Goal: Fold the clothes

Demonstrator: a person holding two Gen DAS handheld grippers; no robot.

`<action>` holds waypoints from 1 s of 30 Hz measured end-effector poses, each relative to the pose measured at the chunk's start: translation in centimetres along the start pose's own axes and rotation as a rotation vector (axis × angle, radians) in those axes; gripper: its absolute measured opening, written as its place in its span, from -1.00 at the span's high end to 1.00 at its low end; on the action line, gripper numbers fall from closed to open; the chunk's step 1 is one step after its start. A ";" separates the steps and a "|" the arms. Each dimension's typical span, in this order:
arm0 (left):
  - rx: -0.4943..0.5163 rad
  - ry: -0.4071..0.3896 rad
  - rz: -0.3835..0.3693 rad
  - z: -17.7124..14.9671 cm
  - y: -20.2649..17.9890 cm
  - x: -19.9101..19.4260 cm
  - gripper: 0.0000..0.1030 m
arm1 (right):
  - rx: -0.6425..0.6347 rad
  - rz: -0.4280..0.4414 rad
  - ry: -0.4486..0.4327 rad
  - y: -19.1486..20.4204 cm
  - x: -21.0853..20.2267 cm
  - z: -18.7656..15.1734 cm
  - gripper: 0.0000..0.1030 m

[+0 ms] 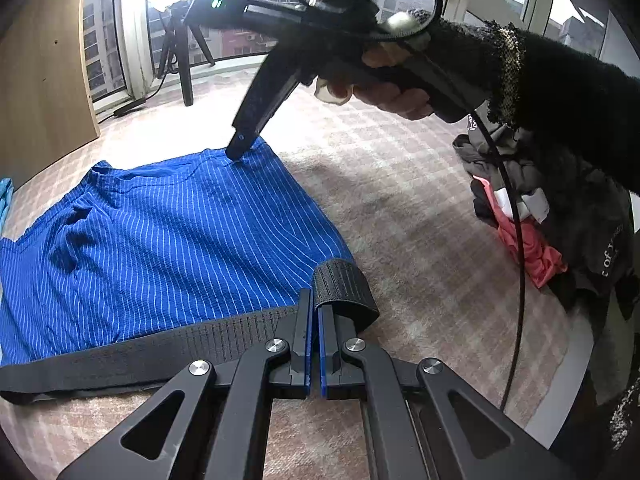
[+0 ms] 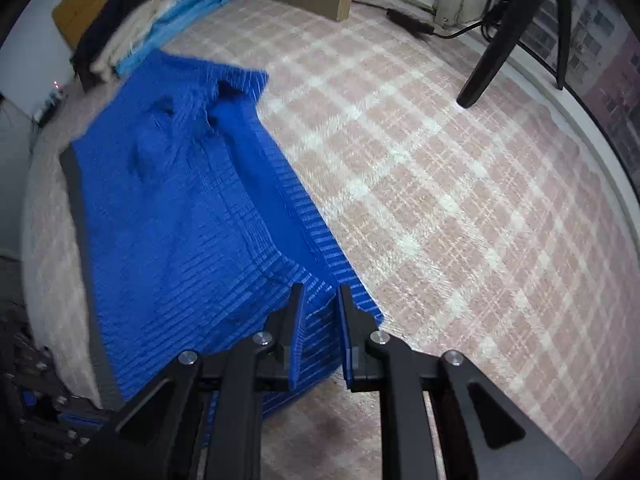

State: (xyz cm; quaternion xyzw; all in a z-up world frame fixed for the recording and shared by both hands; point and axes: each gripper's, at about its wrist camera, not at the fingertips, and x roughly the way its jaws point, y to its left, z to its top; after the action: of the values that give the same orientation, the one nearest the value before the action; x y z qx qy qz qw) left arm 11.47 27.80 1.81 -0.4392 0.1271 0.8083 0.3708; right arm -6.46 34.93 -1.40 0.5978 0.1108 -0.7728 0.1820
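Left gripper (image 1: 315, 312) clamps waistband (image 1: 200, 340); right gripper (image 2: 320, 292) parted over shorts (image 2: 180, 208) edge.

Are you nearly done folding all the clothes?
Not nearly. A folded stack already sits at the back. The blue striped shorts are in hand: the left gripper pinches the black waistband, the right gripper stands over the hem. A heap of clothes still waits.

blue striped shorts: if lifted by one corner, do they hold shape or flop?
Likely flop: the blue striped shorts lie limp with soft wrinkles near the far edge. Probably light, since the thin fabric lies flat on the checked cover. The black waistband looks thicker, so it may sag less and give a firmer grip.
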 end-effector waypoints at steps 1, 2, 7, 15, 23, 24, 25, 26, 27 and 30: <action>0.000 0.003 0.001 0.0 0.0 0.0 0.97 | -0.010 -0.011 0.003 0.2 0.2 0.0 0.67; 0.000 0.005 0.002 0.0 0.1 0.1 0.97 | -0.010 -0.008 -0.001 0.2 0.2 0.0 0.64; 0.004 0.016 0.020 0.0 0.0 0.3 0.97 | -0.046 -0.041 -0.015 1.0 0.1 -0.3 0.86; 0.012 0.007 0.050 0.5 -0.7 -0.3 0.97 | 0.065 -0.019 -0.157 -2.0 -4.2 -1.9 0.89; 0.080 0.004 0.056 0.8 -3.0 0.4 0.97 | 0.197 0.044 -0.161 -5.0 -4.3 -5.3 0.89; 0.101 -0.006 0.075 0.7 -3.4 0.3 0.97 | 0.247 0.116 -0.193 -5.8 -5.0 -5.8 0.89; 0.104 -0.001 0.060 0.7 -3.6 0.3 0.93 | 0.294 0.170 -0.217 -6.5 -5.3 -6.0 0.89; 0.108 0.005 0.045 0.6 -3.8 0.3 0.88 | 0.301 0.147 -0.209 -6.7 -5.1 -6.0 0.89; 0.110 0.015 0.025 0.6 -3.9 0.3 0.86 | 0.294 0.112 -0.191 -6.7 -4.8 -5.9 0.89; 0.131 0.057 -0.017 0.0 -4.6 0.9 0.82 | 0.213 -0.022 -0.098 -5.5 -2.9 -5.7 0.89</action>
State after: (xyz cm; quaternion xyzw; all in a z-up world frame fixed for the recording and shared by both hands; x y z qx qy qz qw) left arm 14.42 31.45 1.61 -0.4381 0.1865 0.7823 0.4016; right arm -3.05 42.64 -0.31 0.5738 0.0257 -0.8105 0.1144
